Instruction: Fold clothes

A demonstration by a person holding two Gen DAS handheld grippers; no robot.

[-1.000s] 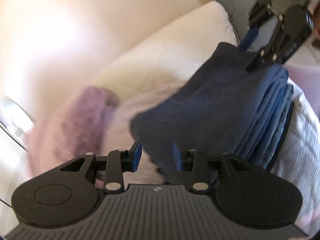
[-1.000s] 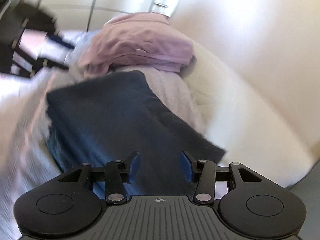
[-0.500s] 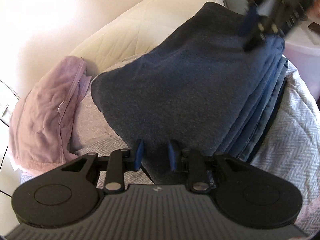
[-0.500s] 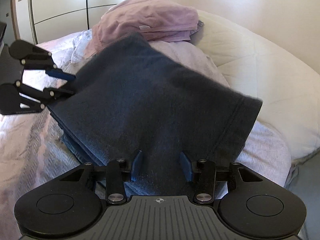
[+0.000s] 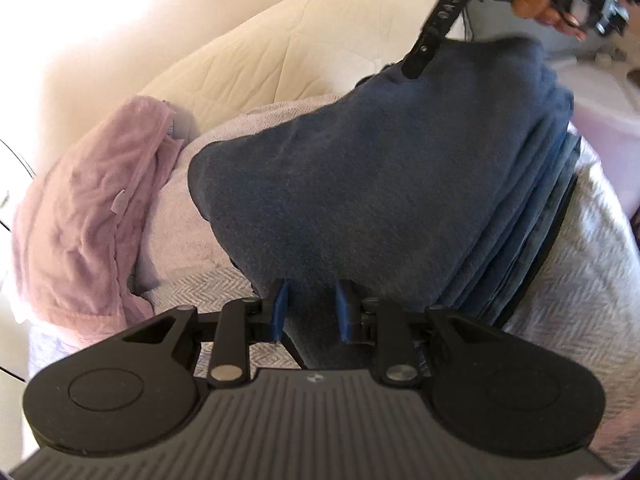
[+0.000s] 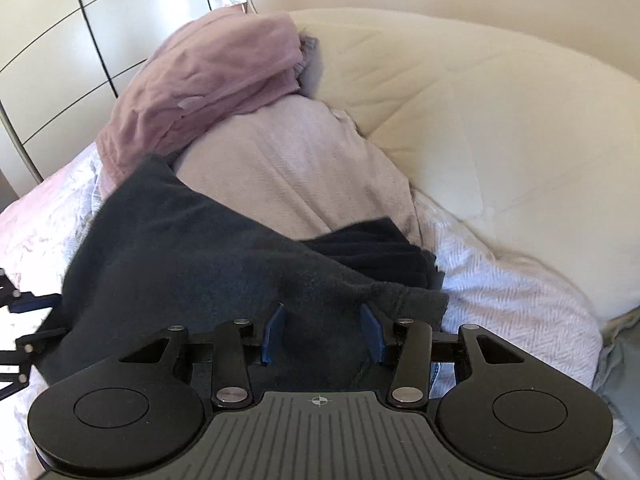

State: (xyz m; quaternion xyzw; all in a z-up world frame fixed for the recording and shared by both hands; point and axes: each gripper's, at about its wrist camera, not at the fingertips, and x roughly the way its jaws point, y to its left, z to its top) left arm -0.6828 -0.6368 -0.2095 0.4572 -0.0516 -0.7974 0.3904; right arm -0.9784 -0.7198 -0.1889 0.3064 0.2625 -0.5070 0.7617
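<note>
A dark navy garment [image 5: 380, 184] lies folded in several layers on the bed. My left gripper [image 5: 310, 312] has its blue fingers closed on the near edge of the top layer. In the right wrist view the same navy garment [image 6: 192, 264] has its top layer lifted, with a folded stack under it. My right gripper [image 6: 322, 332] has its fingers on either side of a bunched corner of that layer and grips it. The right gripper's black body [image 5: 436, 20] shows at the far side of the garment in the left wrist view.
A crumpled pink garment [image 5: 88, 220] [image 6: 208, 80] lies on the bed beside the navy one. A cream pillow [image 6: 480, 120] [image 5: 260, 56] lies behind them. A pale herringbone bedspread [image 5: 580, 280] covers the bed. White wardrobe doors [image 6: 60, 40] stand at the left.
Both grippers moved in on the navy garment and narrowed onto its top layer. The right gripper has swung to the far corner and the layer is now bunched and lifted there.
</note>
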